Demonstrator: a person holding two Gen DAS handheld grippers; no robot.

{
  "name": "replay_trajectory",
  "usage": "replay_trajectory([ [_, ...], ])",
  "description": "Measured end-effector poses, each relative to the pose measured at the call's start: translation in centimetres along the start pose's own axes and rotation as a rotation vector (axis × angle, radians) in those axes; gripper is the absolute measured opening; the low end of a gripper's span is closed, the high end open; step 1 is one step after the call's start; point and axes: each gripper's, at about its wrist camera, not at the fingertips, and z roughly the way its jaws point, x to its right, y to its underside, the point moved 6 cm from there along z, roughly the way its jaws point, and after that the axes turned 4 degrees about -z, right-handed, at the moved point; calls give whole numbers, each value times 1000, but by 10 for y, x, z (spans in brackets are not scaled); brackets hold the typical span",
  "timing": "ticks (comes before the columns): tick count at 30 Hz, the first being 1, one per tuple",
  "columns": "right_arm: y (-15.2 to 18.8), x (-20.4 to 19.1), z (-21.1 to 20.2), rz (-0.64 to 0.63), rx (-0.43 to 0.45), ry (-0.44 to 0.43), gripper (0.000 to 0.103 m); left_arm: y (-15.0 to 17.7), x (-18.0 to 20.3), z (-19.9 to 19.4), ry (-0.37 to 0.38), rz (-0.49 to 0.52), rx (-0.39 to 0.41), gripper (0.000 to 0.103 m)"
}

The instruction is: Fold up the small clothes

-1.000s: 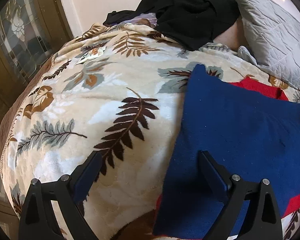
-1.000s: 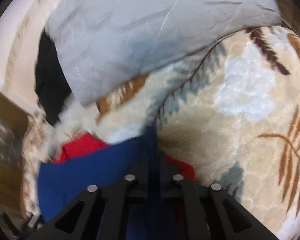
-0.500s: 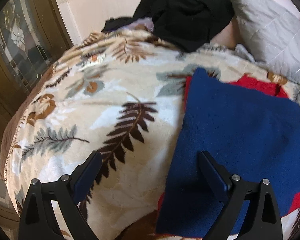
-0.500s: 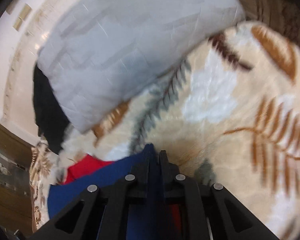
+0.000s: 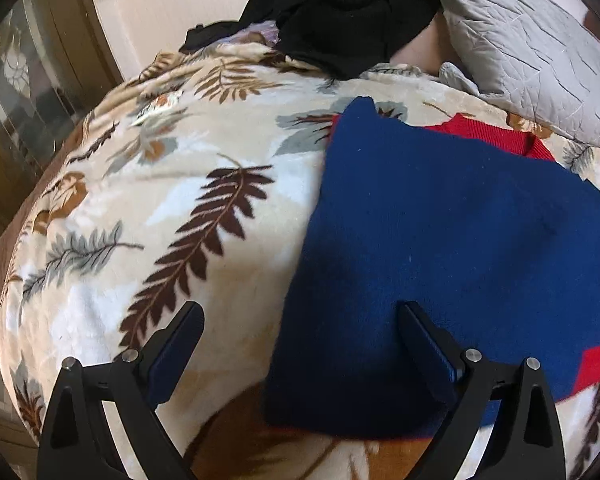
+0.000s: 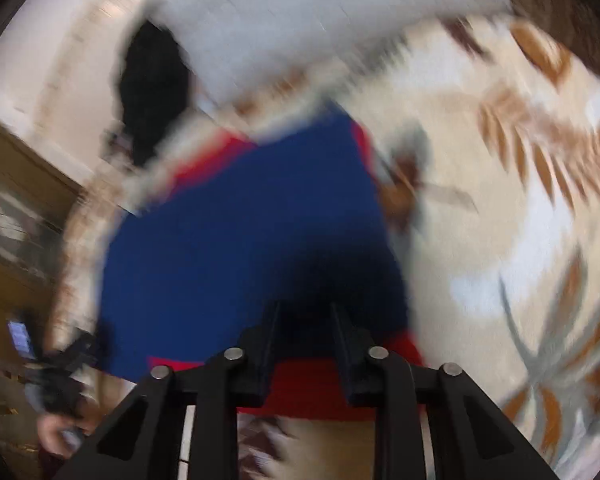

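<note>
A blue garment with red trim [image 5: 440, 220] lies folded flat on the leaf-print blanket [image 5: 180, 160]. My left gripper [image 5: 300, 312] hovers wide open over the garment's near left edge, its right finger above the blue cloth and its left finger above the blanket. The right wrist view is blurred by motion. My right gripper [image 6: 305, 310] is above the near end of the garment [image 6: 240, 220]. Its jaws are opening, a narrow gap shows between them, and no cloth is pinched there.
A grey quilted pillow [image 5: 520, 40] and a heap of black clothes [image 5: 340, 12] lie at the bed's far end. A glass-fronted wooden cabinet [image 5: 20, 100] stands left of the bed. A person's hand [image 6: 56, 432] shows at the lower left.
My right gripper swung across the bed with the blue cloth's corner, then its jaws parted and let go. The blue layer now lies flat. The left gripper barely shifted and stays open.
</note>
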Motion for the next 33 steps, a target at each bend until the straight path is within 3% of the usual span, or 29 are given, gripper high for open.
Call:
replay_trajectory([
  [3, 4, 2, -13, 11, -4, -19, 17, 1, -13, -23, 11, -35, 46, 98],
  [4, 5, 0, -19, 8, 9, -34, 20, 2, -18, -30, 27, -59, 56, 98],
  [8, 5, -19, -37, -75, 84, -69, 22, 14, -36, -39, 15, -128, 36, 98],
  [9, 7, -20, -31, -82, 58, -60, 23, 18, -40, -40, 20, -143, 26, 98],
  [11, 24, -14, 4, -74, -123, -23, 26, 27, -51, -43, 45, -196, 0, 98],
  [13, 20, -13, -2, -41, -84, -36, 27, 36, -61, -48, 58, -248, -3, 98],
  [17, 14, -30, -31, -33, -14, -164, 27, 47, -72, -54, 135, -310, -13, 98],
  [21, 21, -34, -41, 17, -28, -290, 27, 49, -69, -49, 191, -340, -29, 98],
  [24, 28, -31, -43, 108, -62, -389, 27, 52, -55, -47, 280, -344, -60, 98],
  [27, 39, -18, -41, 203, -93, -433, 39, 55, -39, -43, 354, -349, -92, 95],
  [28, 44, -12, -39, 244, -104, -438, 62, 56, -36, -43, 382, -363, -93, 82],
  [29, 49, -10, -40, 272, -104, -442, 72, 55, -32, -41, 411, -370, -103, 74],
  [30, 52, -5, -40, 309, -88, -444, 72, 55, -29, -38, 441, -379, -121, 64],
  [33, 55, 3, -36, 340, -61, -414, 72, 58, -27, -22, 471, -460, -179, 64],
])
